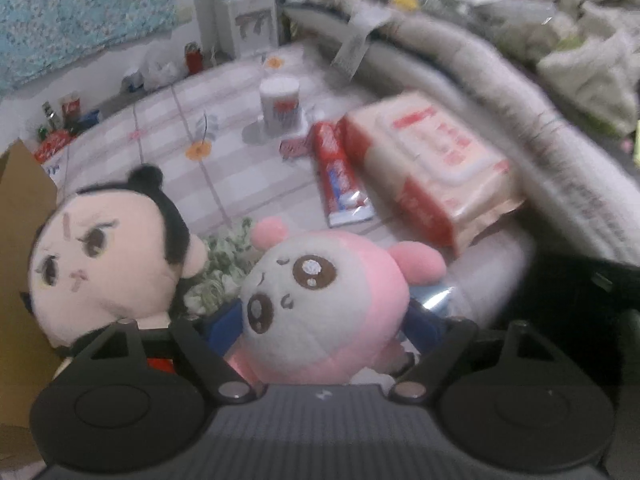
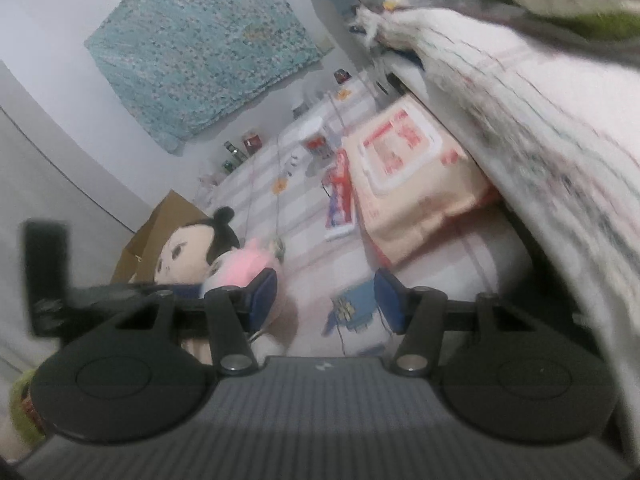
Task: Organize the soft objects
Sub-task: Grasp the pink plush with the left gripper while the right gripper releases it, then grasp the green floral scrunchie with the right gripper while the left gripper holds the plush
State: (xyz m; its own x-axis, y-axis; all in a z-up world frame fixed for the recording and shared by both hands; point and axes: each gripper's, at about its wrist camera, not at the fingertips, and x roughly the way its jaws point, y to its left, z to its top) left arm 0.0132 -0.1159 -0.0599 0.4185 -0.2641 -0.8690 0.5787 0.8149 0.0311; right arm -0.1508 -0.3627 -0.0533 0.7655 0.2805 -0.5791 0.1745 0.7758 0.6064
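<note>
In the left wrist view, my left gripper is shut on a pink and white plush toy, its blue pads pressed into both sides. A black-haired plush doll lies just left of it, against a brown cardboard box. In the right wrist view, my right gripper is open and empty above the bed sheet. The pink plush and the doll sit to its left, with the box behind them.
A pack of wet wipes, a red toothpaste tube and a white cup lie on the checked sheet. A heap of quilts fills the right side. Small bottles stand along the far edge.
</note>
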